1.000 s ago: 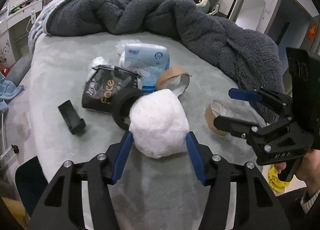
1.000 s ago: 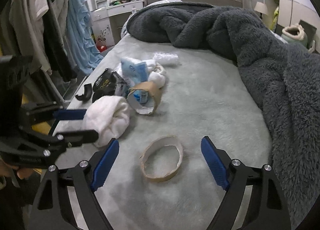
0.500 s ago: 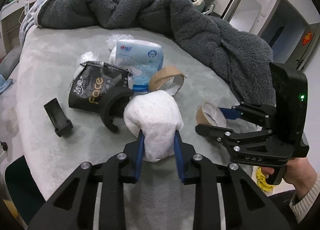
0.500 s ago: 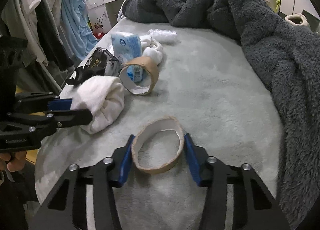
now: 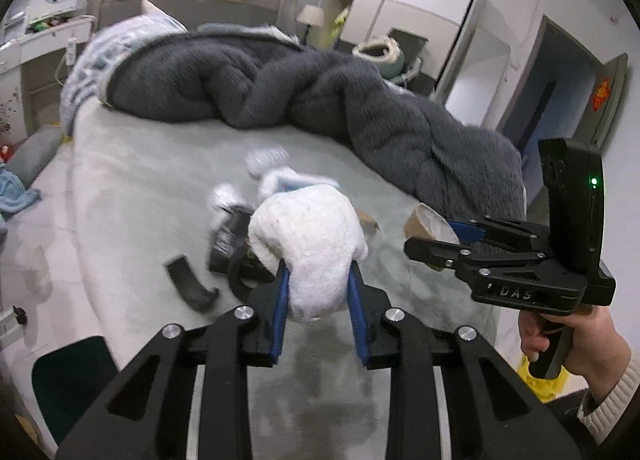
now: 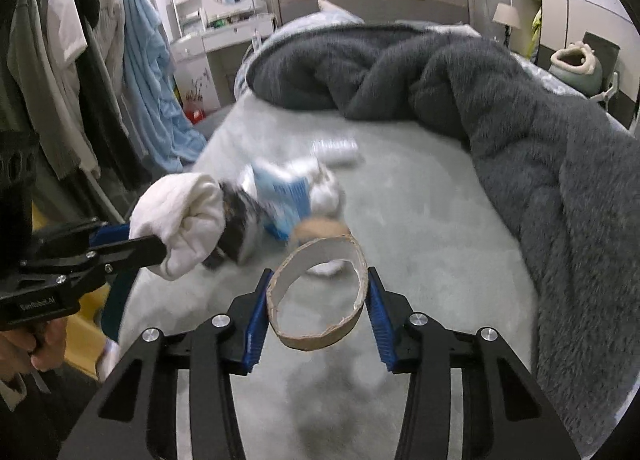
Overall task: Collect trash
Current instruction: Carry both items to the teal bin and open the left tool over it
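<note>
1. Left wrist view showed the left tongs [image 5: 316,296] clamped on a white cloth wad [image 5: 308,244], held above the bed [image 5: 132,187] and straight ahead of them.
2. The right tongs [image 6: 318,306] gripped a cardboard tape ring [image 6: 320,296] across its width, its open side facing the camera, also off the bed.
3. Remaining litter [image 6: 288,195] lay further ahead, nearer the left tongs; blurred.
4. Readable writing: "DAS" on the right tool; litter labels were illegible.
</note>
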